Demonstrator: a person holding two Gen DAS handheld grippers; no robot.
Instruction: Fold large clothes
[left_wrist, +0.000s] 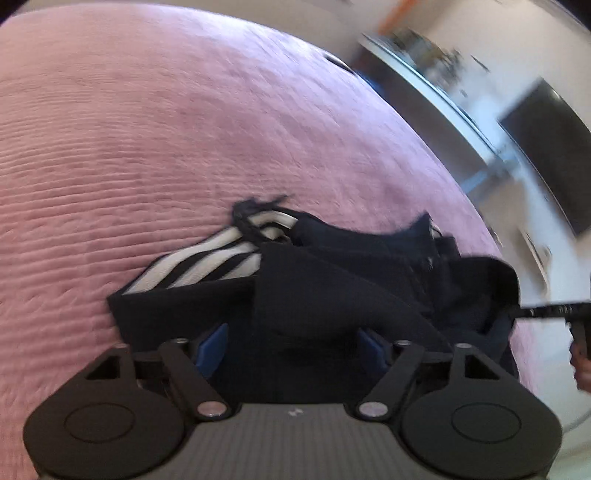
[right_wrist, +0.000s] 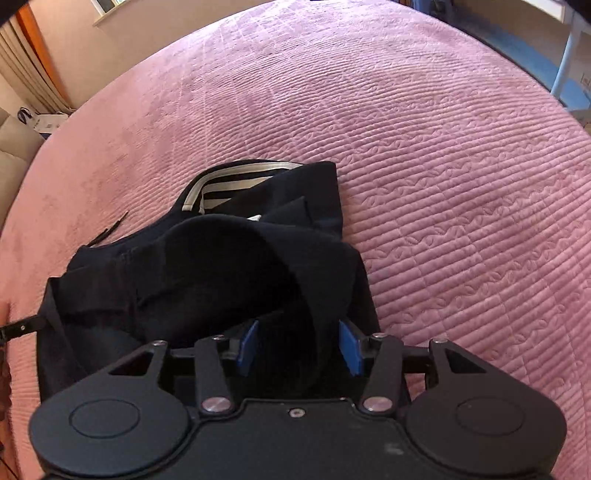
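A dark navy garment (left_wrist: 332, 291) with white stripes (left_wrist: 207, 266) lies bunched on the pink quilted bed (left_wrist: 184, 129). It also shows in the right wrist view (right_wrist: 221, 258), with a white-striped band (right_wrist: 236, 181) at its far edge. My left gripper (left_wrist: 291, 347) has its blue pads (left_wrist: 212, 349) spread, with dark cloth lying between them. My right gripper (right_wrist: 299, 347) also has its blue pads (right_wrist: 349, 345) apart, with a fold of the garment between them. Each gripper's tip shows at the side edge of the other view.
The pink bed cover (right_wrist: 443, 184) spreads wide around the garment. A black drawstring (right_wrist: 107, 230) lies on the cover left of it. A white desk and dark screen (left_wrist: 546, 140) stand beyond the bed edge. A curtain and wall (right_wrist: 37, 66) are at the far left.
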